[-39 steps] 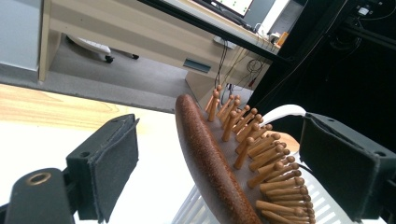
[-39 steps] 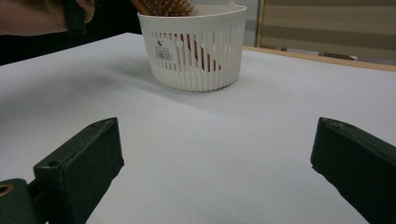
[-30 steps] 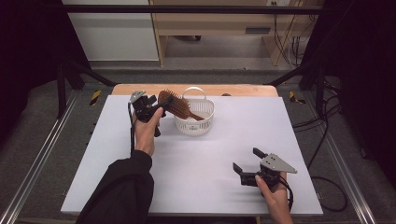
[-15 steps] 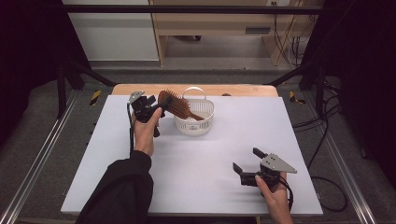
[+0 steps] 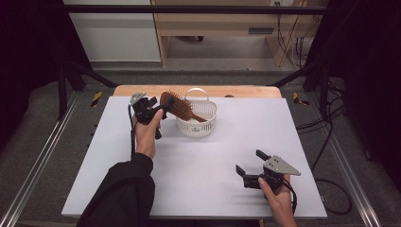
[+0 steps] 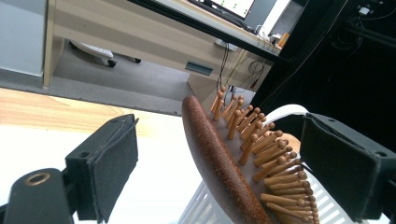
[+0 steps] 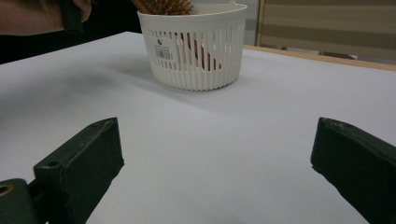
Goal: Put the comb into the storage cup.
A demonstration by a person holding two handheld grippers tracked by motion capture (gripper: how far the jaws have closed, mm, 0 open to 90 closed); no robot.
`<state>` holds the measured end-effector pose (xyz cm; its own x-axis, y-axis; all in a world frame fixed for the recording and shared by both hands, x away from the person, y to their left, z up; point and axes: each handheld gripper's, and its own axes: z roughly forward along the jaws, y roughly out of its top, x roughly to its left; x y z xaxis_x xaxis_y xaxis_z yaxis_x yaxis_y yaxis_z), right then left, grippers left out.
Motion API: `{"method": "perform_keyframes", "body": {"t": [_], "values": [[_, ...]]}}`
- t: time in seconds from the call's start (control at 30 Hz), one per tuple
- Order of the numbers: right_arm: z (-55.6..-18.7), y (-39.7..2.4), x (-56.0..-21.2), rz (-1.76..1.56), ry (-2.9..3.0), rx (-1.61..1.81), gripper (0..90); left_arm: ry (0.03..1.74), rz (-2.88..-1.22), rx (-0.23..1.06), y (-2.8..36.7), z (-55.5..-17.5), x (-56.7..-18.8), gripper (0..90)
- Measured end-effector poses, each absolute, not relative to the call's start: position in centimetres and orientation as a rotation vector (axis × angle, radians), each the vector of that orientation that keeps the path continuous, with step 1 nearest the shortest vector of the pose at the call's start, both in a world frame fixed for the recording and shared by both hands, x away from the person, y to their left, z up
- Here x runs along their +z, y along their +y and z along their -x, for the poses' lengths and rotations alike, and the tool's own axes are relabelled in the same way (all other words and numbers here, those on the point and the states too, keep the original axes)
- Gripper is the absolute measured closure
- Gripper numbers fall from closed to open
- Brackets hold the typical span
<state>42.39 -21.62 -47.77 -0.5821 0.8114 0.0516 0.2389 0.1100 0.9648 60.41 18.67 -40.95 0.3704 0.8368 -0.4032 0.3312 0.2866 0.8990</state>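
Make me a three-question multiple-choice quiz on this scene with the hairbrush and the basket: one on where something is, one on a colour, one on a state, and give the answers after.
1. Where does the hairbrush rest?
A. flat on the table
B. handle down in the basket, head over its rim
C. under the right gripper

2. What colour is the basket?
A. white
B. blue
C. black

3. How do the jaws of the left gripper stand?
A. clamped on the basket handle
B. shut on nothing
C. apart, either side of the brush head

Answers: 1 B, the high view shows the handle slanting into the basket. 2 A, its slatted wall is white. 3 C, the left gripper view shows a gap at the left pad.
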Motion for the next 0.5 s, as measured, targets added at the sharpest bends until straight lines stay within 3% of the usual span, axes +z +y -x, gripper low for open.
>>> {"method": "perform_keyframes", "body": {"t": [0.5], "values": [[-42.40, -21.60, -47.78, -1.020, 1.894, 1.492, 2.3, 1.204, -1.281, 0.495, 18.91, -60.10, -40.50, 3.5]]}}
